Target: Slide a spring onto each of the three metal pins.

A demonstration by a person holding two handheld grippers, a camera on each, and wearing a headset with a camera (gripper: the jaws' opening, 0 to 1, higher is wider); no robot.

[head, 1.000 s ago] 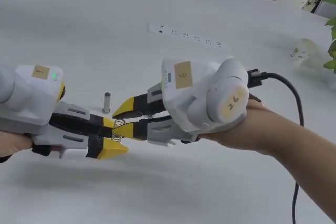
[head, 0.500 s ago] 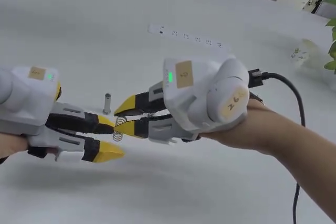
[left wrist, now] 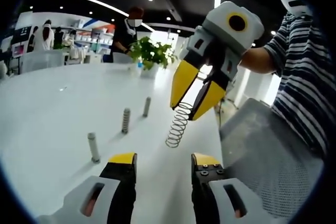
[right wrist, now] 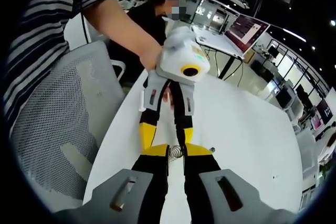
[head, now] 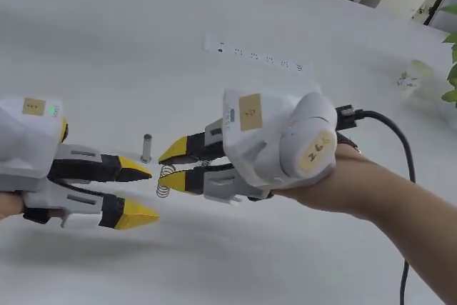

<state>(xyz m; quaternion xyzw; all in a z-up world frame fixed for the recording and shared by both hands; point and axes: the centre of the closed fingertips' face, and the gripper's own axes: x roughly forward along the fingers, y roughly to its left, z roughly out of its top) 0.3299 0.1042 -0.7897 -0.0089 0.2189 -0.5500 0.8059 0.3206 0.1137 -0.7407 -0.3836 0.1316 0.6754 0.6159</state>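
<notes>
White workbench in a bright, open office hall. Yellow fingertips of the right gripper pinched on the top coils of a thin coiled steel spring, held clear of the tabletop, lower end hanging free. Facing it, the left gripper, jaws spread wide, gripping nothing, tips just beside the spring but apart from it. Beyond those tips in the left gripper view, a row standing on the bench: a short upright grey metal pin, bare, nearest; a second pin wrapped in a spring; a third pin, looking bare. Farther back in the head view, a flat white power strip.
</notes>
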